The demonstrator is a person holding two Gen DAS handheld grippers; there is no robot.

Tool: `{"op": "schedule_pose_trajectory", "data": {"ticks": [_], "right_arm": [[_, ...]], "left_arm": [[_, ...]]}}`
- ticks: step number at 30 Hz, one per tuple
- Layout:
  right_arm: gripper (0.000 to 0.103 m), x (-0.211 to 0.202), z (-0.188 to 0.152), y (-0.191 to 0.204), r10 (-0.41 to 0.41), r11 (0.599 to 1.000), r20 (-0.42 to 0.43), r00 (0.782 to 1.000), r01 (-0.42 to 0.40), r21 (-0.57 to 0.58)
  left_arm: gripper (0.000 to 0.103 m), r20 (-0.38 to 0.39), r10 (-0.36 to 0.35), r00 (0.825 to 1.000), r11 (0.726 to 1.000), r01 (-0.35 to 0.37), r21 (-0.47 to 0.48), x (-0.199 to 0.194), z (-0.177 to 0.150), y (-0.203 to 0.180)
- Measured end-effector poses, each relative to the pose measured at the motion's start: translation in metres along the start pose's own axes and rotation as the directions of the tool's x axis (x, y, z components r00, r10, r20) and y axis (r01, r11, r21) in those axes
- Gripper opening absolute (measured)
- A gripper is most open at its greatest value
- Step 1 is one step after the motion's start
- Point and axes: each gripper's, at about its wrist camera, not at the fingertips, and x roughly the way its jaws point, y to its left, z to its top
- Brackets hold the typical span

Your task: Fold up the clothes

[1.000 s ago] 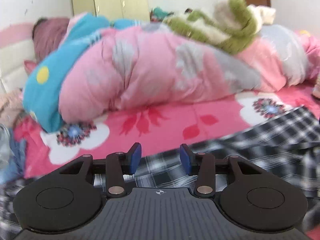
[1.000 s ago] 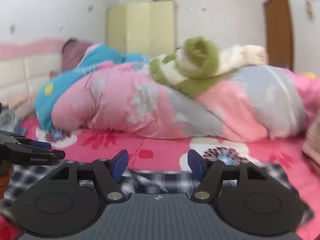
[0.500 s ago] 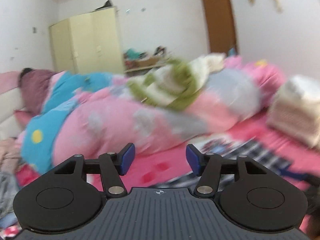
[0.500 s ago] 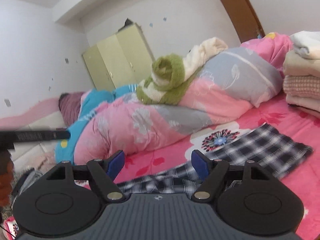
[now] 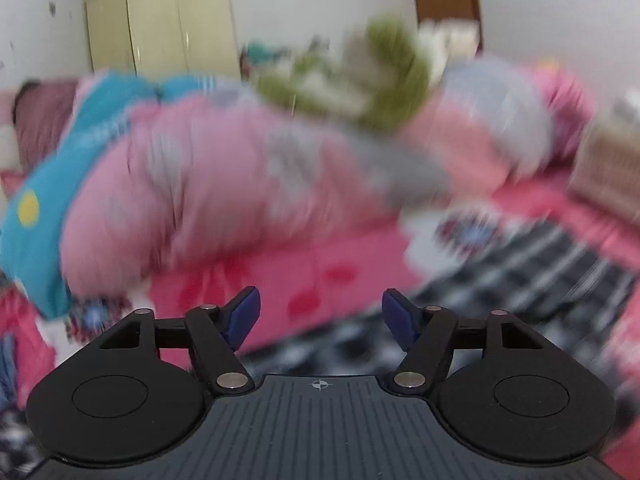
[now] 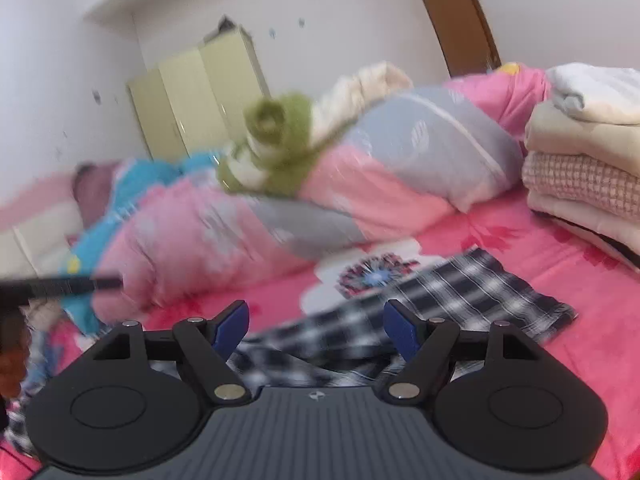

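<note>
A black-and-white plaid garment lies spread on the pink flowered bed sheet. My right gripper hovers over its near part, open, with the cloth below the blue pads and nothing between them. The left wrist view is blurred by motion. There the plaid garment lies to the front right, and my left gripper is open with its jaws still opening and nothing between them. In the right wrist view the left gripper shows as a dark bar at the left edge.
A bulky pink, grey and blue quilt runs across the bed behind the garment, with a rolled green-and-white blanket on top. A stack of folded clothes stands at the right. A yellow wardrobe and a brown door are behind.
The left jaws have spread wider. The left view swung up off the plaid cloth and has dipped back toward it. The right view rolled, bringing the folded stack into sight.
</note>
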Motion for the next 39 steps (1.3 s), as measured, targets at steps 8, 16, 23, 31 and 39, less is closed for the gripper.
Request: {"op": "schedule_pose_trajectory", "data": {"ticks": [8, 16, 23, 31, 39], "right_arm": [[0.063, 0.074, -0.006, -0.009, -0.121, 0.988, -0.207, 0.971, 0.097, -0.122], [0.041, 0.131, -0.017, -0.022, -0.180, 0.981, -0.340, 0.923, 0.141, -0.137], [0.001, 0.135, -0.005, -0.005, -0.216, 0.965, -0.312, 0.925, 0.153, -0.215], [0.001, 0.138, 0.046, 0.020, -0.280, 0.922, -0.166, 0.946, 0.216, -0.323], [0.001, 0.175, 0.062, -0.001, -0.326, 0.909, -0.170, 0.930, 0.258, -0.328]], "left_arm": [[0.054, -0.097, -0.052, 0.994, 0.998, 0.049, -0.035, 0.076, -0.061, 0.032], [0.055, -0.041, -0.143, 0.989, 0.980, 0.135, -0.144, 0.079, -0.070, 0.054], [0.053, -0.012, -0.185, 0.983, 0.959, 0.178, -0.220, 0.078, -0.073, 0.067], [0.053, 0.003, -0.159, 0.987, 0.955, 0.155, -0.252, 0.075, -0.071, 0.075], [0.053, -0.008, -0.138, 0.990, 0.952, 0.130, -0.277, 0.081, -0.072, 0.082]]}}
